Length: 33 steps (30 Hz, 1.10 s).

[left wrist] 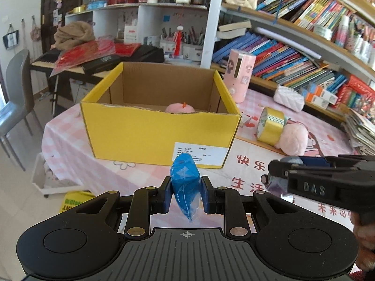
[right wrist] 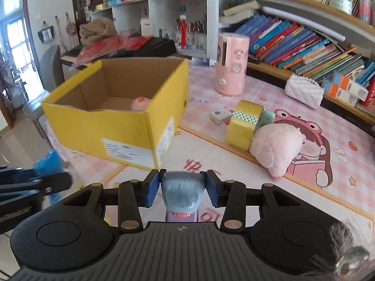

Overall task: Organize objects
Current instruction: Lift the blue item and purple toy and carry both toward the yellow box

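Observation:
My left gripper (left wrist: 185,193) is shut on a blue plastic packet (left wrist: 185,182) and holds it above the table, in front of the open yellow cardboard box (left wrist: 161,131). A pink plush (left wrist: 180,108) lies inside the box. My right gripper (right wrist: 182,187) is shut on a grey and purple toy (right wrist: 181,193), right of the box (right wrist: 121,133). In the left wrist view the right gripper (left wrist: 276,175) shows at the right. In the right wrist view the left gripper (right wrist: 50,178) shows at the left with the blue packet (right wrist: 48,162).
On the pink tablecloth (right wrist: 234,164) lie a gold tape roll (right wrist: 245,123), a pink plush (right wrist: 276,148), a small white box (right wrist: 220,116), a pink cylinder device (right wrist: 232,64) and a white quilted purse (right wrist: 303,91). Bookshelves stand behind. A grey chair (left wrist: 16,98) stands left.

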### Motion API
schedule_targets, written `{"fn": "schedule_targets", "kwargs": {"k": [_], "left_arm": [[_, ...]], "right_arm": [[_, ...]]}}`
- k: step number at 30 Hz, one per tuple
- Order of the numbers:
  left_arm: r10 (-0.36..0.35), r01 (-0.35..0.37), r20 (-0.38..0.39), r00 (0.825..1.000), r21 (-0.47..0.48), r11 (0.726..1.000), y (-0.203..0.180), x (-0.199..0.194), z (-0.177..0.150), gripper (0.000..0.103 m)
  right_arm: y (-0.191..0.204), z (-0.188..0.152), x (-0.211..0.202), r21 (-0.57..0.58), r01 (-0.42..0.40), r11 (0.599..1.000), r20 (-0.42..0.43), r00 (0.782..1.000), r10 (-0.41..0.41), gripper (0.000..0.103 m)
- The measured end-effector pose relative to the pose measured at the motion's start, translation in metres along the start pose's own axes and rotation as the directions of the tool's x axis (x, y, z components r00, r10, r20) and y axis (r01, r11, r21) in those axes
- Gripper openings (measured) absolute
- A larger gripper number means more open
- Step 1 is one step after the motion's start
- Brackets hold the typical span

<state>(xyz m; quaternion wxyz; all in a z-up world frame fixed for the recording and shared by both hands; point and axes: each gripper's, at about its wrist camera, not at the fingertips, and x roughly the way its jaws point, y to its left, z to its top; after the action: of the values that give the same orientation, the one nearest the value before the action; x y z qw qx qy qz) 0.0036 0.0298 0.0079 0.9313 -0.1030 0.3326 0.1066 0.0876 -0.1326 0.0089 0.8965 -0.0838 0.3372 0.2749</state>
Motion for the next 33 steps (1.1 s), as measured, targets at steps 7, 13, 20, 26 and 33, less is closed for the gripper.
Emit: {"fn": "schedule_targets", "kwargs": {"k": [7, 13, 20, 26, 33], "left_arm": [[-0.047, 0.047, 0.002, 0.999, 0.03, 0.998, 0.035, -0.029, -0.014, 0.024], [-0.067, 0.067, 0.005, 0.998, 0.051, 0.996, 0.064, -0.05, -0.027, 0.024], [-0.073, 0.072, 0.012, 0.997, 0.076, 0.995, 0.09, -0.069, -0.037, 0.024], [-0.08, 0.078, 0.022, 0.997, 0.08, 0.994, 0.104, -0.076, -0.038, 0.024], [-0.099, 0.094, 0.051, 0.994, 0.082, 0.992, 0.111, -0.076, -0.029, 0.024]], "right_arm": [[0.055, -0.022, -0.032, 0.01, 0.034, 0.999, -0.002, 0.999, -0.034, 0.041], [0.097, -0.042, -0.049, 0.032, 0.048, 0.998, -0.008, 0.999, -0.047, 0.041], [0.132, -0.054, -0.057, 0.054, 0.055, 0.997, 0.001, 0.998, -0.055, 0.041], [0.153, -0.056, -0.06, 0.056, 0.057, 0.997, 0.002, 0.998, -0.057, 0.041], [0.16, -0.05, -0.061, 0.044, 0.071, 0.996, 0.013, 0.997, -0.072, 0.041]]}}
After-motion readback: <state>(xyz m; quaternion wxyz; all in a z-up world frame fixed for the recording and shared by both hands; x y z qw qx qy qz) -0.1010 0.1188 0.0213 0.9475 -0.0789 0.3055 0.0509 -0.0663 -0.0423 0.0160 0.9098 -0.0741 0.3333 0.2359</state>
